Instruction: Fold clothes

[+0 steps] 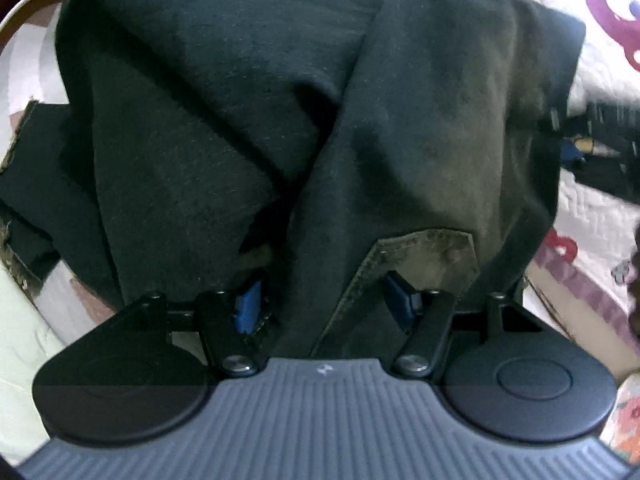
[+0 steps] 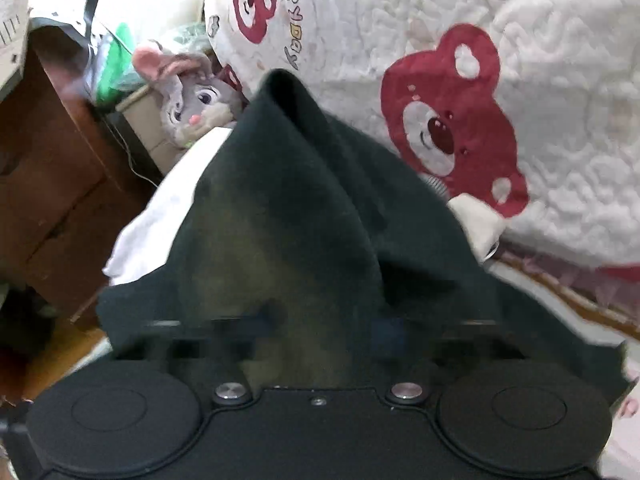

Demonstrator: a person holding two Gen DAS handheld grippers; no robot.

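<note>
**Dark garment draped over both grippers above the bed**

In the left wrist view, the left gripper [image 1: 326,300] has its blue pads [image 1: 247,307] standing apart, with a fold of the dark garment [image 1: 248,128] hanging down between them; the pads do not visibly press on the cloth. A stitched, faded patch [image 1: 424,256] on the fabric sits just above the pad at 3 o'clock. The garment fills the picture from 9 to 2 o'clock, heaped in thick folds. At 3 o'clock, beyond the cloth's edge, part of the other tool shows, blurred.

In the right wrist view, the right gripper [image 2: 320,340] is buried under the same dark cloth and smeared by blur; its fingers are pressed nearly together on the fabric, which rises from them to a peak at 12 o'clock. Behind, a white quilt [image 2: 540,60] printed with red bears spreads from 12 to 3 o'clock. A grey plush rabbit [image 2: 192,96] sits at 10 o'clock, beside a brown wooden cabinet [image 2: 52,168] at 9 o'clock.
</note>
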